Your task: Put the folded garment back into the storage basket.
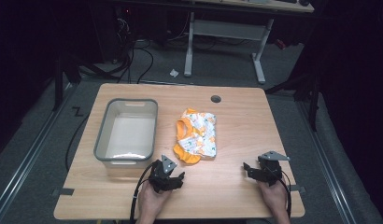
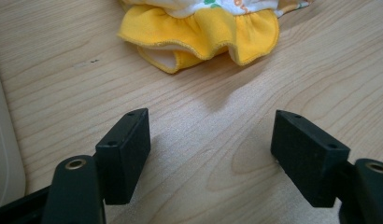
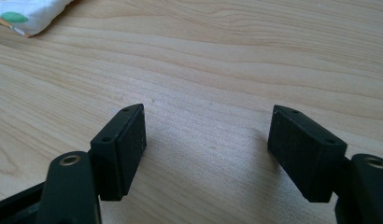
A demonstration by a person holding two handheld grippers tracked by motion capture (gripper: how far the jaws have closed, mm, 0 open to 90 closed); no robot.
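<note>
Both grippers were matte black. The left gripper point(image 1: 172, 173) and the right gripper point(image 1: 256, 169) each carried a grey three-cornered plate, a trailing black cable, blocky rectangular pads with small screw holes, and brass-ringed bolts.

Grey carpet point(image 1: 35, 140), cables point(image 1: 133, 56), white desk frame point(image 1: 222, 35) behind; surroundings perhaps unlit.

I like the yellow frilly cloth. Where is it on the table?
In the high view the yellow and white cloth lies near the middle of the wooden table, just right of the grey bin and a little beyond the left gripper.
</note>
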